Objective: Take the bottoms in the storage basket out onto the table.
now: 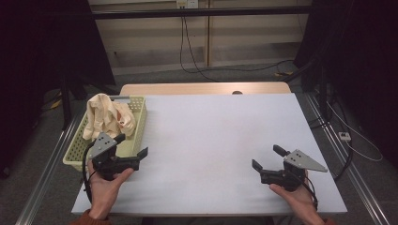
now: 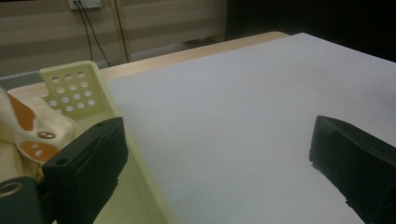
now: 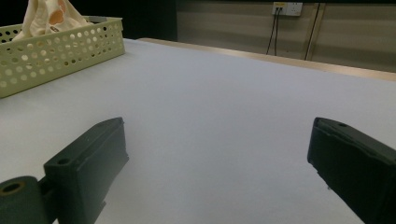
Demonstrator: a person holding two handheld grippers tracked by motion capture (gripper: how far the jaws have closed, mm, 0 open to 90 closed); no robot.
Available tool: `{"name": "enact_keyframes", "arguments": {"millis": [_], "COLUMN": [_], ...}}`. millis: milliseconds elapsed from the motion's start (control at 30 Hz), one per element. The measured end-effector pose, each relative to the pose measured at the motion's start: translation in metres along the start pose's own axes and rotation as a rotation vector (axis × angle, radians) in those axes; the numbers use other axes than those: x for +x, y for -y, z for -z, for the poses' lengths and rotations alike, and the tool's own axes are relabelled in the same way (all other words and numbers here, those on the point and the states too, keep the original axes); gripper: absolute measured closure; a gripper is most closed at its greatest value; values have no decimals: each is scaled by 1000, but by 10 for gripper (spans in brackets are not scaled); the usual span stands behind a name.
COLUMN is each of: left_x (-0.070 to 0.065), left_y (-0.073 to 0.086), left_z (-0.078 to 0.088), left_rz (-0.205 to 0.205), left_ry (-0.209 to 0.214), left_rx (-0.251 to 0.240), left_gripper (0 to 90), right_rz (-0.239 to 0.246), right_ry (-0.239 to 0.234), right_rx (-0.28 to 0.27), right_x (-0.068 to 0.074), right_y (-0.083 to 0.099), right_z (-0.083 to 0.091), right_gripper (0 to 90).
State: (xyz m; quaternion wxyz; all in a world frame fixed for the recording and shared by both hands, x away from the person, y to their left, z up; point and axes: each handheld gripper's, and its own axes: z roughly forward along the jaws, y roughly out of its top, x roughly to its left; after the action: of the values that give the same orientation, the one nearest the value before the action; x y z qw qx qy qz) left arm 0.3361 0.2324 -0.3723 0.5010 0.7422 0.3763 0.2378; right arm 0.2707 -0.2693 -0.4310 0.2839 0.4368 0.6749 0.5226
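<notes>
Dim room, dark curtains either side, pale panelled wall behind with cables hanging from a socket.

Bench [image 1: 220,140]: white top on a wooden frame, bare apart from the basket.

Basket [image 1: 139,115]: pale green plastic, perforated walls, the landmark for everything below. Sits at the bench's left edge.

Cloth [image 1: 107,117]: cream fabric with orange patches, piled inside the basket and heaped above its rim at the far end. Seen close in the left gripper view [image 2: 28,128], and far off over the basket wall in the right gripper view [image 3: 49,13].
- Handling, as judged: light, soft, limp; will sag and trail when lifted, may snag on the basket rim. Not fragile, not slippery.
- Where to take hold: a raised fold at the top of the heap, pinched through more than one layer; an edge or corner if it is to be spread out.

Left gripper [image 1: 133,149]: held in the person's left hand at the basket's near right corner, one jaw over the basket, jaws spread wide, holding nothing, just short of the cloth.

Right gripper [image 1: 266,158]: held in the right hand, well apart from the basket to its right, low over bare bench, jaws wide, holding nothing.
</notes>
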Motion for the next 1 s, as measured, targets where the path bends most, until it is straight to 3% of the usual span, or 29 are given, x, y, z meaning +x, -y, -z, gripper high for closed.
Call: {"name": "enact_keyframes", "arguments": {"millis": [67, 367, 567, 700, 1000], "left_x": [2, 10, 21, 30, 49], "left_y": [-1, -5, -10, -11, -18], "left_z": [0, 2, 0, 2, 4], "left_rz": [-9, -4, 11, 27, 36], "left_ry": [-25, -46, -53, -79, -122], "left_rx": [7, 12, 28, 32, 11], "left_gripper": [50, 54, 51, 51, 56], "right_rz": [1, 11, 8, 18, 15], "right_ry": [1, -8, -14, -17, -25], "right_rx": [0, 1, 3, 6, 10], "right_x": [0, 1, 2, 2, 3], "right_y": [0, 0, 0, 0, 0], "right_z": [0, 0, -1, -2, -3], "right_gripper": [46, 47, 47, 52, 52]}}
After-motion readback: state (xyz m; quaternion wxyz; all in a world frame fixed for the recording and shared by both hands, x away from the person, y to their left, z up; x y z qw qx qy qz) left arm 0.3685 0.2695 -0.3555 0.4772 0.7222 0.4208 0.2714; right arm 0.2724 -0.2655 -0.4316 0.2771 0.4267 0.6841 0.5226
